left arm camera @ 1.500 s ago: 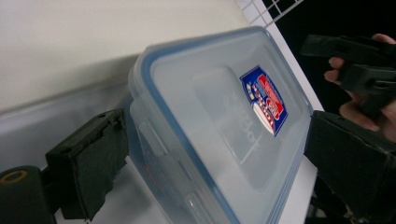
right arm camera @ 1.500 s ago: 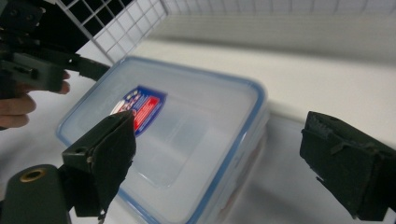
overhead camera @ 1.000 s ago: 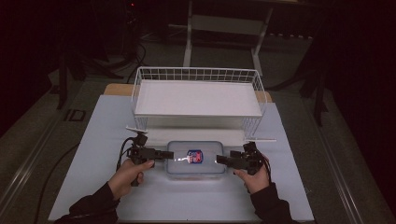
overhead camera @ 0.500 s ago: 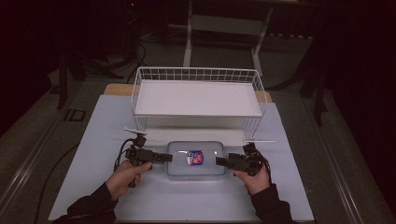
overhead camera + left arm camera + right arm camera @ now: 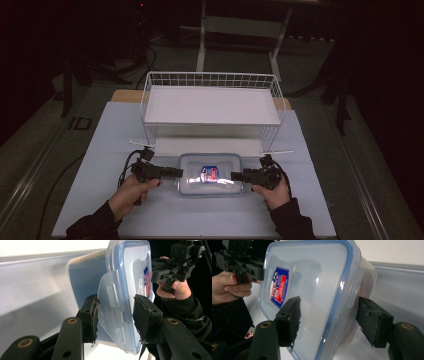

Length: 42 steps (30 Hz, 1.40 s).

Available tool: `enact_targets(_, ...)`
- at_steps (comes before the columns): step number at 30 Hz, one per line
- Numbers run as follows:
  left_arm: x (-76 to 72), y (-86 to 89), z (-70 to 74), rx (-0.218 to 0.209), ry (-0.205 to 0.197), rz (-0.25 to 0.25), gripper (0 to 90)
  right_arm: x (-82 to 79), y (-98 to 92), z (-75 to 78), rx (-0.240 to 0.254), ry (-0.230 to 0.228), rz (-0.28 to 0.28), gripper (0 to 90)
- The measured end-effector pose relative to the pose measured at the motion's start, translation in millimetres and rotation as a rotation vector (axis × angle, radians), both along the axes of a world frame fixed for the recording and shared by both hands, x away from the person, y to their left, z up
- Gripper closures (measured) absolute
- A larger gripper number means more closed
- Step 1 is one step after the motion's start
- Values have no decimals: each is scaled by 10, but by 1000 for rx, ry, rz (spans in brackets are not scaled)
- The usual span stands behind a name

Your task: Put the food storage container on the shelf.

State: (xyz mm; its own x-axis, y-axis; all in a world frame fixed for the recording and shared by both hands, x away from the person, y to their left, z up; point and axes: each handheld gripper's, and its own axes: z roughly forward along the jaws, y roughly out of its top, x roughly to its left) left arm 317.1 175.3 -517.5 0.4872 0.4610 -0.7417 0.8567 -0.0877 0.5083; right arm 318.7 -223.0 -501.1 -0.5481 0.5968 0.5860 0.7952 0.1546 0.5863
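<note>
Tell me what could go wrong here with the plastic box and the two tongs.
1. The left tongs straddle only the unlatched side flap of the box; closing in, they may flex the flap and slip off.
2. The right tongs, also closing in, straddle the lid edge with both pads apart from it; an uneven pinch could tip the box.
3. The wire shelf stands close behind, so a lift could bump it.

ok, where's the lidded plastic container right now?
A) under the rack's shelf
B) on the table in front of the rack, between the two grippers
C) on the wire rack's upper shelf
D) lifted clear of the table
B: the high view shows the container resting on the table in front of the wire rack, with the left gripper and right gripper at its two ends.
</note>
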Motion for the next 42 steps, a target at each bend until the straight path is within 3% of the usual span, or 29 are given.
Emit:
enact_targets(3, -16, -1, 5, 2, -14, -5, 554, 6, -40, -3, 23, 18, -6, 434)
enact_targets(4, -33, -3, 14, 9, -28, -12, 555, 7, -84, -26, 65, 49, -17, 461)
enact_targets(13, -89, -19, 61, 34, -50, -17, 562, -40, -97, 4, 60, 50, -15, 485)
enact_targets(19, -145, -33, 86, 48, -70, -4, 565, -73, -135, -7, 82, 53, -9, 513)
enact_targets(24, -212, -68, 141, 81, -86, 0, 564, -152, -133, 24, 67, 28, -6, 519)
enact_targets(27, -230, -77, 141, 75, -73, -2, 564, -166, -140, 33, 72, 30, -12, 520)
enact_targets(31, -236, -80, 198, 61, -89, 13, 564, -177, -150, 90, 77, 15, -20, 520)
enact_targets(42, -45, -58, 511, 67, -187, 62, 560, 15, -127, 315, 103, -28, -31, 519)
